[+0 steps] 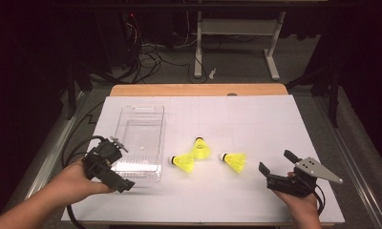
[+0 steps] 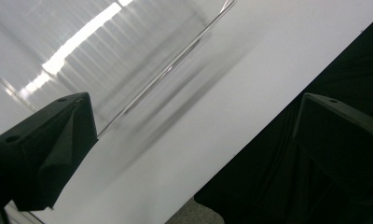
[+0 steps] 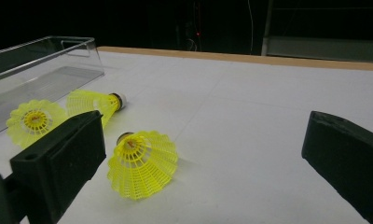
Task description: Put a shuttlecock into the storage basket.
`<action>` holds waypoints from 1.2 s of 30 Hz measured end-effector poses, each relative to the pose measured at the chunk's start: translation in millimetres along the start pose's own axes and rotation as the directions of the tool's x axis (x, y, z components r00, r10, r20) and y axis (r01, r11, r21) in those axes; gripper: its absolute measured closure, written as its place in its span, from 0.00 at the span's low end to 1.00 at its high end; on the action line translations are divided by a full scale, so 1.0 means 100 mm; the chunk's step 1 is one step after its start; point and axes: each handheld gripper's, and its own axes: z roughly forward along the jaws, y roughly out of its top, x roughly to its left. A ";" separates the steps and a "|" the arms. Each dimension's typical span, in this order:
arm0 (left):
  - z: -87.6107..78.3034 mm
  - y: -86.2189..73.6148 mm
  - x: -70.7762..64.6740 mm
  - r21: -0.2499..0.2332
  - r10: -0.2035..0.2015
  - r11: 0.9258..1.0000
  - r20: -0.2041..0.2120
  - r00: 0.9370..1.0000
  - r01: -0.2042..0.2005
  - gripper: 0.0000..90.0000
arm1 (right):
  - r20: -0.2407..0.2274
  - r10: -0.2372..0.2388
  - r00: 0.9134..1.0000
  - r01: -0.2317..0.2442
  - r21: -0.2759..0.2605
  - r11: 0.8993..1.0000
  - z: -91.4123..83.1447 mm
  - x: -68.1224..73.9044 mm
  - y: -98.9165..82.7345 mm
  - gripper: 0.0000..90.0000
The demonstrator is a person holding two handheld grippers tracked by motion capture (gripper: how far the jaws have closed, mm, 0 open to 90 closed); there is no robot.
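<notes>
Three yellow shuttlecocks (image 1: 234,161) (image 1: 183,162) (image 1: 200,149) are lying mid-table, right of 1 clear tray (image 1: 140,110). I'm holding 2 grippers near: left gripper (image 1: 113,168) & right gripper (image 1: 277,163), both w/ jaws apart, gripping nothing.

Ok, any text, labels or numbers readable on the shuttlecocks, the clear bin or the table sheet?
None can be read.
Three yellow shuttlecocks: no print; a small red mark inside the skirt of the nearest one is too small to read.
Clear plastic bin: no label or marking.
White table sheet: faint grid lines, no writing.
</notes>
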 end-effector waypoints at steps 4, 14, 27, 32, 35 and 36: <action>0.02 0.15 -0.10 0.027 0.042 0.999 0.003 0.999 -0.042 0.01 | -0.001 -0.001 1.000 0.001 0.000 1.000 0.00 0.00 0.00 0.00; 0.11 0.43 -0.27 0.033 0.079 0.996 0.025 0.997 -0.080 0.01 | -0.004 0.000 1.000 0.000 -0.003 1.000 -0.01 -0.01 0.01 0.00; 0.33 0.79 -0.49 0.024 0.107 0.994 0.053 0.993 -0.108 0.01 | -0.019 -0.008 1.000 0.008 0.003 1.000 0.00 0.02 0.00 0.00; 0.41 0.88 -0.52 0.031 0.102 0.994 0.035 0.994 -0.104 0.01 | -0.020 -0.008 1.000 0.008 0.005 1.000 0.01 0.02 0.00 0.00; 0.46 0.94 -0.55 0.031 0.102 0.994 0.036 0.994 -0.103 0.01 | -0.022 -0.010 1.000 0.010 0.005 1.000 0.01 0.03 0.00 0.00; 0.47 0.96 -0.56 0.034 0.102 0.994 0.037 0.994 -0.103 0.01 | -0.023 -0.010 1.000 0.010 0.005 1.000 0.01 0.03 0.00 0.00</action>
